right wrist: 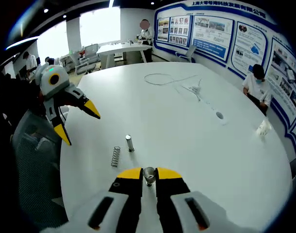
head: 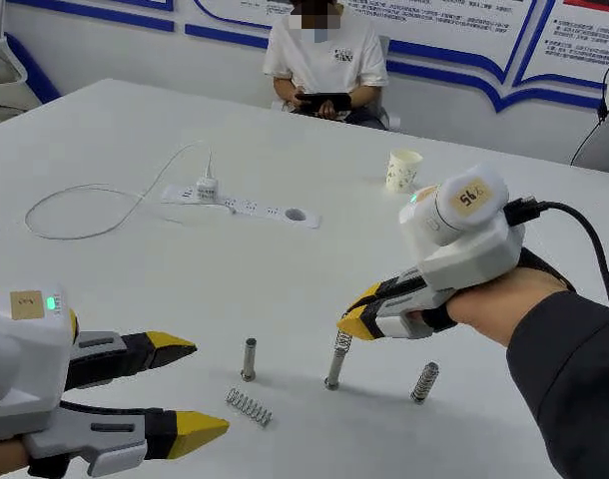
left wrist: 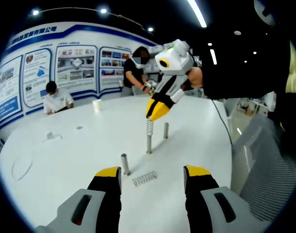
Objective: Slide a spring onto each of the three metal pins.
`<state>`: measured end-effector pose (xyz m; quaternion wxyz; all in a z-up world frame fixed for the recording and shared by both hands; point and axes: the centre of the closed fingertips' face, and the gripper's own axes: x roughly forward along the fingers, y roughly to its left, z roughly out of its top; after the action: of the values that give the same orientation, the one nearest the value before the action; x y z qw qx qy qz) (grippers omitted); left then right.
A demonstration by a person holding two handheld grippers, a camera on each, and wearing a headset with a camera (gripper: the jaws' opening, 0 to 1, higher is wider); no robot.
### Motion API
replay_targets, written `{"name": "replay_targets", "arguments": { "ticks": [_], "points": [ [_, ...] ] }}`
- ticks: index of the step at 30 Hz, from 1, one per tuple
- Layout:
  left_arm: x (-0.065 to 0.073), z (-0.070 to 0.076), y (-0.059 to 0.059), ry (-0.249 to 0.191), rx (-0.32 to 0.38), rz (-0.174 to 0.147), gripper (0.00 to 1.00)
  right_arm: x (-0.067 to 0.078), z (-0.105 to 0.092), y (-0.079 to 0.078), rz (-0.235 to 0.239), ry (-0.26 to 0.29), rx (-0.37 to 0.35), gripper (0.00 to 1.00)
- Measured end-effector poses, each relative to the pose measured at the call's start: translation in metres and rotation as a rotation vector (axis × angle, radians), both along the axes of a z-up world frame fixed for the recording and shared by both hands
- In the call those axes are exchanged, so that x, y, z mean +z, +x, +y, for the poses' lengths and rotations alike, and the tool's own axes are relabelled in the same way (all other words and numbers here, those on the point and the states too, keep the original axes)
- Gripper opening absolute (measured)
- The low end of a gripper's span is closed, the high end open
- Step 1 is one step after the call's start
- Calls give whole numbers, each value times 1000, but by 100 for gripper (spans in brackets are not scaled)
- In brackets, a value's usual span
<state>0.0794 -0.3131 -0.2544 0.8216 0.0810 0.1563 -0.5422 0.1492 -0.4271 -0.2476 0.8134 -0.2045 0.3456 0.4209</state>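
The right tool (head: 349, 321), clenched on a spring (head: 341, 342) atop the middle pin (head: 332, 374), is mid-threading and likely must next press straight down, while the released left tool (head: 211, 387) hovers near the loose spring (head: 249, 406) by the bare left pin (head: 249, 359).

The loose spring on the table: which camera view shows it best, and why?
The head view: the loose spring lies flat, its coils distinct, near the bare pin. The left gripper view shows it blurrier, beside that pin; the right gripper view shows it small.
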Motion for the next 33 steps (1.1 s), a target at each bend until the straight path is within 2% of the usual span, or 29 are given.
{"name": "replay_targets", "arguments": {
  "ticks": [7, 21, 33],
  "points": [
    [-2, 0, 1, 2, 0, 4, 52, -6, 0, 1, 11, 1, -4, 11],
    [-4, 1, 1, 7, 2, 11, 51, -31, 0, 4, 43, 2, -27, 11],
    [-6, 1, 1, 9, 4, 17, 51, -47, -1, 6, 41, -16, -38, 11]
  ]
}}
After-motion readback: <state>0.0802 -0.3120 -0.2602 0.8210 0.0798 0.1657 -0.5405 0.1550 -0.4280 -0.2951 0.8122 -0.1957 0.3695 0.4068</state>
